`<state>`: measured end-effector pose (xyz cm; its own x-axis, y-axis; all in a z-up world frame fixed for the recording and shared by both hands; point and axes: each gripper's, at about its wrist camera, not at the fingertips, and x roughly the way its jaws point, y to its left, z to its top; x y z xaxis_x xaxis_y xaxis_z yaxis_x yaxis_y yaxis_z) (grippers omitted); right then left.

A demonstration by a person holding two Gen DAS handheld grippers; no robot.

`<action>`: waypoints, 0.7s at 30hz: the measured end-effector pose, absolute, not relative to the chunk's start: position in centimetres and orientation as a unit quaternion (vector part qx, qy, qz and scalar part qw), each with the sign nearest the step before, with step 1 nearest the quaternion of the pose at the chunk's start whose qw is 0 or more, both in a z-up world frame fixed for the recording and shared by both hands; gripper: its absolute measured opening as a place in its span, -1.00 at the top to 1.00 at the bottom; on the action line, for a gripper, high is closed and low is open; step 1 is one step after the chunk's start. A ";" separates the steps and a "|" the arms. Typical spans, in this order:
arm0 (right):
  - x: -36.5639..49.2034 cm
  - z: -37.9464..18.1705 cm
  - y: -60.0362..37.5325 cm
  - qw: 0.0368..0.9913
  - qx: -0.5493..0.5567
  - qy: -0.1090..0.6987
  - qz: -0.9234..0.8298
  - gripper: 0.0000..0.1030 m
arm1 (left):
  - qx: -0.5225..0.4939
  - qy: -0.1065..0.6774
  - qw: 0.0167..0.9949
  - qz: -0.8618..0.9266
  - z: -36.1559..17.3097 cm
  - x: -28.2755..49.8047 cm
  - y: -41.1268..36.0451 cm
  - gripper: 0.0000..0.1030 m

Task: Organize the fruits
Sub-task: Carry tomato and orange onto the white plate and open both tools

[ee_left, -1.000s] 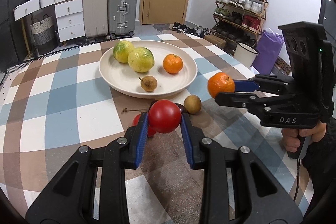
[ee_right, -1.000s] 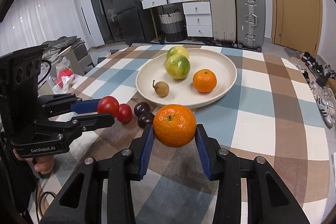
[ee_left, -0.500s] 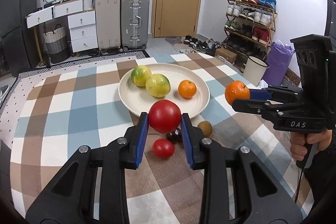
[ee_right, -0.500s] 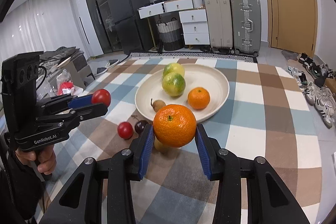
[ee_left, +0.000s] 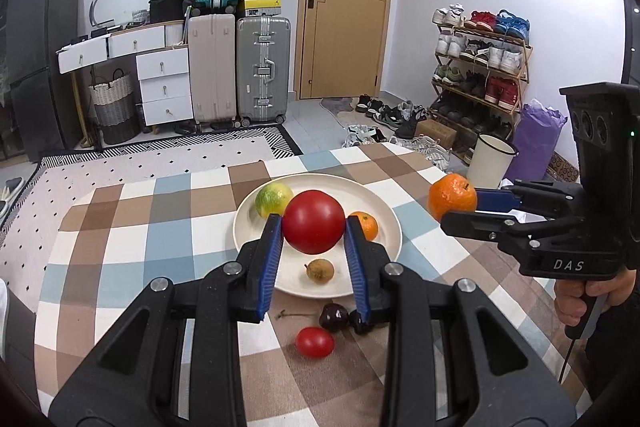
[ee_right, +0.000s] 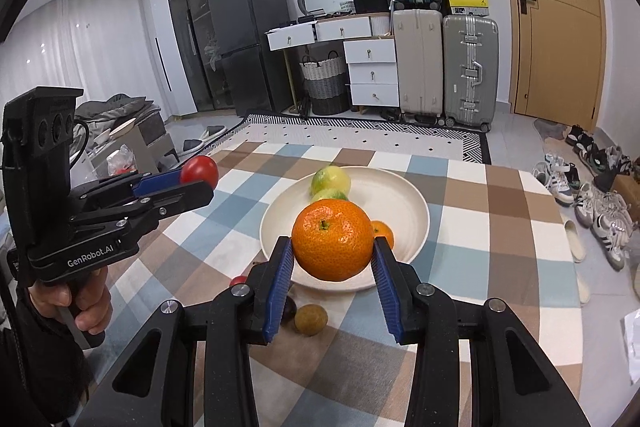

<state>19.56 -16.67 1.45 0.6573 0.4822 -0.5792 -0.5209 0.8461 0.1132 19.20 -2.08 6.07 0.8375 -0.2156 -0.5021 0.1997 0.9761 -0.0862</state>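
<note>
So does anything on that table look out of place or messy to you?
Nothing is spilled or damaged. The only strays are fruits lying on the checked tablecloth beside the plate, not on it: a small red tomato, two dark cherries and a brown round fruit. Each gripper holds one fruit in the air.

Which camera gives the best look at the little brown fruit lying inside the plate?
The left wrist view: the brown fruit lies unobstructed on the plate. In the right wrist view it cannot be seen, apparently behind the orange held by the right hand-held gripper.
</note>
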 end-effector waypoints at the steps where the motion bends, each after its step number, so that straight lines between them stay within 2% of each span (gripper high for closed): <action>1: 19.8 1.5 -16.7 0.910 -0.029 0.309 0.274 0.21 | -0.016 0.263 0.958 -0.108 6.0 19.5 -2.1 0.45; 21: 26.2 0.1 -14.8 0.904 -0.022 0.330 0.270 0.21 | 0.003 0.288 0.955 -0.074 3.0 26.8 -2.0 0.45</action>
<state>26.17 -14.78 0.09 0.6366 0.4741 -0.6083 -0.5037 0.8528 0.1375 26.79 -1.96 2.96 0.8233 -0.1405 -0.5499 0.1436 0.9889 -0.0376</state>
